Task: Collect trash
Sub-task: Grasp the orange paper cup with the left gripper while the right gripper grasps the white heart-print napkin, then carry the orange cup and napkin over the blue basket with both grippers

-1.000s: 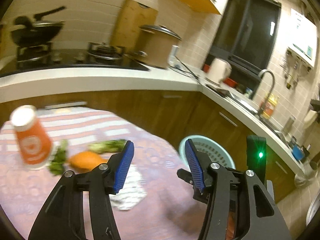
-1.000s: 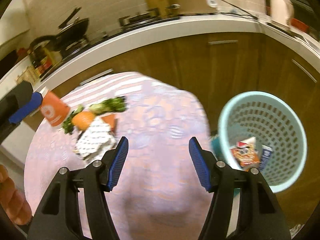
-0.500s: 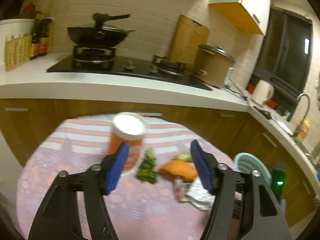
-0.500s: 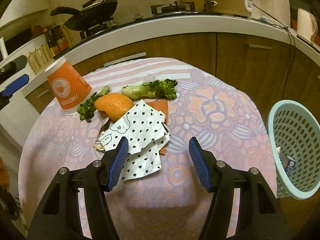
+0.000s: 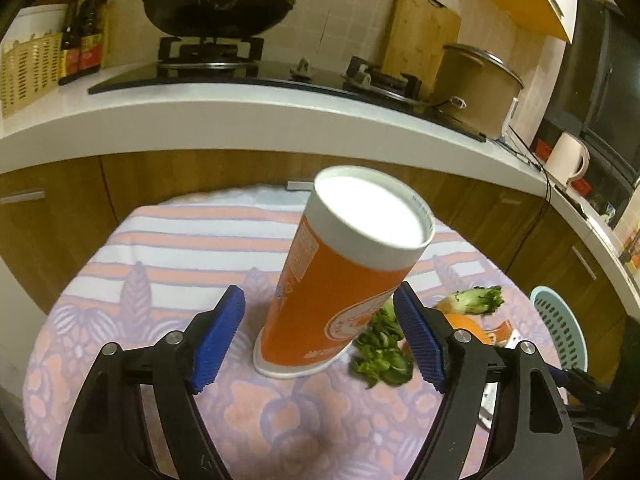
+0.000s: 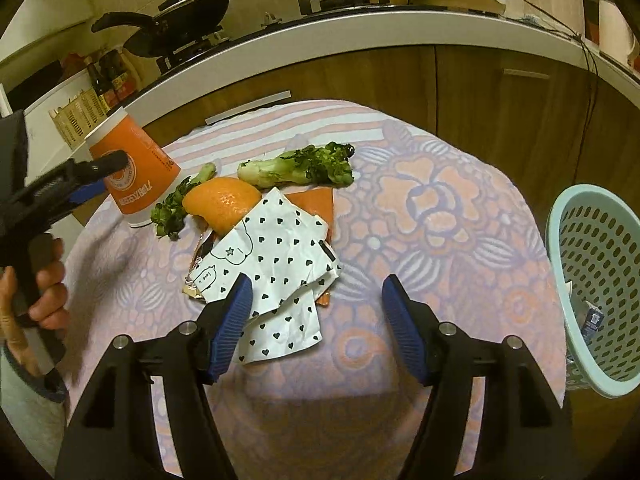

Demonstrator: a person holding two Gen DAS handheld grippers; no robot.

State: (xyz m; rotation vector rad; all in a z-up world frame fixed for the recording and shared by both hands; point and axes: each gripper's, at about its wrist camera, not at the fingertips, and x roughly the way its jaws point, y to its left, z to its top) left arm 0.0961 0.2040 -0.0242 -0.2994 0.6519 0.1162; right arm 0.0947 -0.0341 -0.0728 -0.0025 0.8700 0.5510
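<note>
Cup [image 5: 344, 280] of orange paper stands upside down on the round worktop [image 5: 140, 264], wide rim on the patterned cloth, white base uppermost, long axis close to vertical. The left gripper [image 5: 320, 332] has just been opening its jaws; they stand wide on either side of the cup's lower half, and neither blue pad presses on it. From the right wrist view a hand [image 6: 44, 280] grips this tool's handle at the left edge. Just beside the cup lie leafy greens [image 6: 172, 212] and an orange peel [image 6: 222, 204], then a bok choy stalk [image 6: 296, 168] lying crosswise, cut end to the left. The heart-print wrapper [image 6: 276, 276] overlaps the peel. The right gripper [image 6: 316, 308] has also been opening, jaws wide above the wrapper's near edge, holding nothing. The pale green basket [image 6: 600, 276] stands off the worktop's right side.
</note>
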